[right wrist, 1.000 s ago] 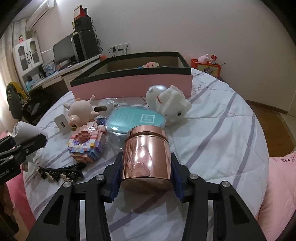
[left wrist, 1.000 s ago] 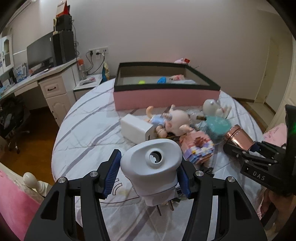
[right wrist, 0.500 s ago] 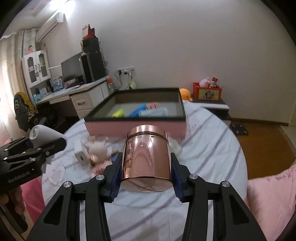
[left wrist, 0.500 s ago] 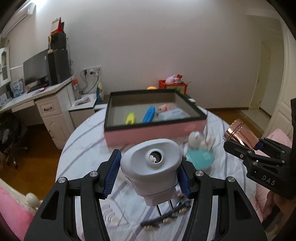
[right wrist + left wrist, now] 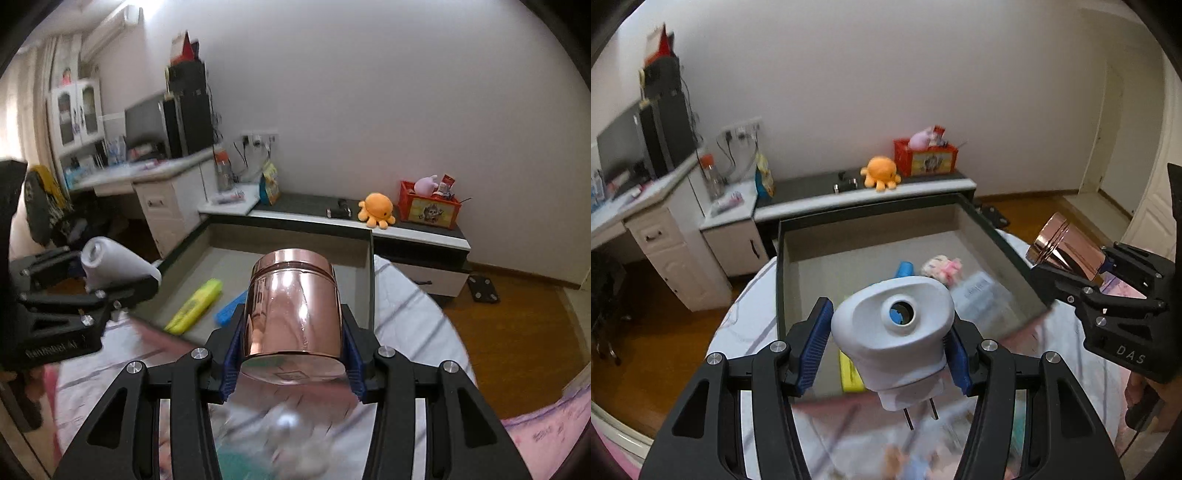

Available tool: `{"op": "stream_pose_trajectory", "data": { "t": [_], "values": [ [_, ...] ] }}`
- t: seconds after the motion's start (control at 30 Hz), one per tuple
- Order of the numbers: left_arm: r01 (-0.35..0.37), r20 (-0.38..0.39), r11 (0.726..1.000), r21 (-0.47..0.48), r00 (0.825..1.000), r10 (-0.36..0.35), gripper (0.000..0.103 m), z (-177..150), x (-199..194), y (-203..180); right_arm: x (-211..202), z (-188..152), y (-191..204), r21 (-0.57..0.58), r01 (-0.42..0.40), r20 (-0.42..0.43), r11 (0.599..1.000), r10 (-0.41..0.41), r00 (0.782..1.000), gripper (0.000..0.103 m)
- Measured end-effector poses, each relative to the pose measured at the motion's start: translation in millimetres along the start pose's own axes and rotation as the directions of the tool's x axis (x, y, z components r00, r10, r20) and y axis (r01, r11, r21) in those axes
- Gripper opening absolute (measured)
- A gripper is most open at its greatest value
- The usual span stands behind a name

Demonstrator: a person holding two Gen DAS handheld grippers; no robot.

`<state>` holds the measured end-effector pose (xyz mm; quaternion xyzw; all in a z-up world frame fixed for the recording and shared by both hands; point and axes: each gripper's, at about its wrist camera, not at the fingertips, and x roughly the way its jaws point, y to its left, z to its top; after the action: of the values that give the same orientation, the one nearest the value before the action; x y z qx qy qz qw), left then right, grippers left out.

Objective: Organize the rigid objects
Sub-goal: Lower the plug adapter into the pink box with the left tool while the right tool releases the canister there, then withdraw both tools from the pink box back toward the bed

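My left gripper (image 5: 886,350) is shut on a white plug-in device (image 5: 894,332) with two metal prongs, held above the near edge of the open pink box (image 5: 798,280). My right gripper (image 5: 291,354) is shut on a shiny copper canister (image 5: 291,314), held over the box's near right side; the canister also shows in the left wrist view (image 5: 1067,251). Inside the box lie a yellow highlighter (image 5: 195,304), a blue item (image 5: 231,310), a small pink doll (image 5: 942,266) and a clear packet (image 5: 979,291).
The box sits on a round table with a striped white cloth (image 5: 406,302). Behind stand a low shelf with an orange plush octopus (image 5: 376,210) and a red crate (image 5: 430,205), and a white desk (image 5: 162,192) at left. Blurred toys lie below the grippers.
Both grippers have lifted and moved forward from over the toys on the table to above the box, each still holding its object. The box interior now fills the view.
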<state>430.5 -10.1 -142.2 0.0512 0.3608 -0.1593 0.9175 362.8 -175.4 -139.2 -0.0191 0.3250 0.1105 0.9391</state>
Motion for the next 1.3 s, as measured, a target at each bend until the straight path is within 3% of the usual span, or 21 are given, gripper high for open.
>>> {"op": "stream_pose_trajectory", "data": {
  "t": [0.2,0.4,0.6,0.7,0.77,0.83,0.9,0.97,1.07,1.2,1.3],
  "values": [
    [-0.044,-0.15,0.999,0.032,0.987,0.048,0.058,33,80,12,73,36,-18,-0.013,0.03,-0.136,0.999,-0.031,0.99,0.047],
    [-0.073,-0.261,0.996,0.06,0.962,0.086,0.058,44,138,16,140,44,-29,-0.08,0.101,-0.313,0.992,-0.121,0.942,0.048],
    [-0.106,-0.309,0.992,0.063,0.943,0.121,0.06,44,161,17,164,39,-37,-0.108,0.123,-0.391,0.987,-0.156,0.907,0.048],
    [-0.133,-0.311,0.99,0.053,0.939,0.143,0.066,46,164,17,159,39,-36,-0.093,0.108,-0.387,0.99,-0.136,0.912,0.048],
    [-0.142,-0.285,0.989,0.047,0.947,0.149,0.076,48,157,15,151,43,-36,-0.069,0.092,-0.364,0.993,-0.111,0.925,0.05],
    [-0.153,-0.266,0.988,0.037,0.951,0.157,0.085,48,144,16,135,47,-34,-0.063,0.099,-0.319,0.993,-0.115,0.941,0.069],
    [-0.148,-0.225,0.989,0.02,0.963,0.148,0.086,48,123,16,109,51,-33,-0.048,0.09,-0.258,0.995,-0.099,0.961,0.078],
    [-0.154,-0.178,0.988,0.002,0.972,0.152,0.087,47,96,17,83,55,-33,-0.024,0.08,-0.203,0.996,-0.083,0.976,0.079],
    [-0.166,-0.042,0.986,-0.014,0.985,0.165,0.1,37,33,11,40,56,-31,0.004,0.053,-0.105,0.999,-0.052,0.993,0.08],
    [-0.177,0.12,0.983,-0.043,0.976,0.181,0.103,16,-45,0,-34,40,-20,0.028,0.019,0.034,0.999,-0.02,0.999,0.084],
    [-0.199,0.215,0.978,-0.062,0.954,0.208,0.103,-12,-98,-15,-76,22,-11,0.036,0.008,0.109,0.999,-0.012,0.994,0.089]
  ]
}}
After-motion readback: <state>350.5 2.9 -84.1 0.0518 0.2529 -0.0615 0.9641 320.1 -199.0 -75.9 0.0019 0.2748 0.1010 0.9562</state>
